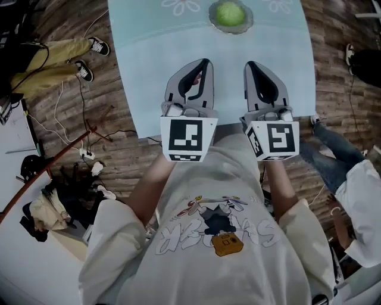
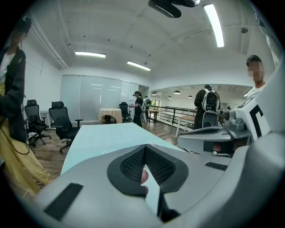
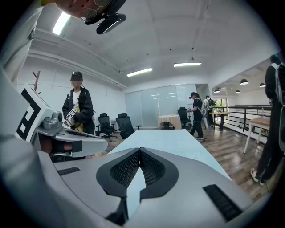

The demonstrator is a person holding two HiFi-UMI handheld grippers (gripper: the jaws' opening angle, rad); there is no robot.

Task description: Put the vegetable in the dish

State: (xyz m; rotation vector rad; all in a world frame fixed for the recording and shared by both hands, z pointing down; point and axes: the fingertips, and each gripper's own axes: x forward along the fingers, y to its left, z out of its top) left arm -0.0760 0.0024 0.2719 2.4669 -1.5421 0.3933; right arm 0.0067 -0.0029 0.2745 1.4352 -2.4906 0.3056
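We see green vegetable [image 1: 230, 13] in dish [image 1: 249, 22], top centre, on worktop [image 1: 149, 59]. Below it, left gripper [image 1: 206, 61] and right gripper [image 1: 249, 64]: jaws pressed together, gripping nothing.

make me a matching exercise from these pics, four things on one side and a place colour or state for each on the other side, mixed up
Column A
1. vegetable
2. table
3. left gripper
4. floor

Column B
a. brown wood planks
b. jaws shut, held above the table's near edge
c. green, lying in the dish
d. covered in pale blue

Pairs: 1-c, 2-d, 3-b, 4-a
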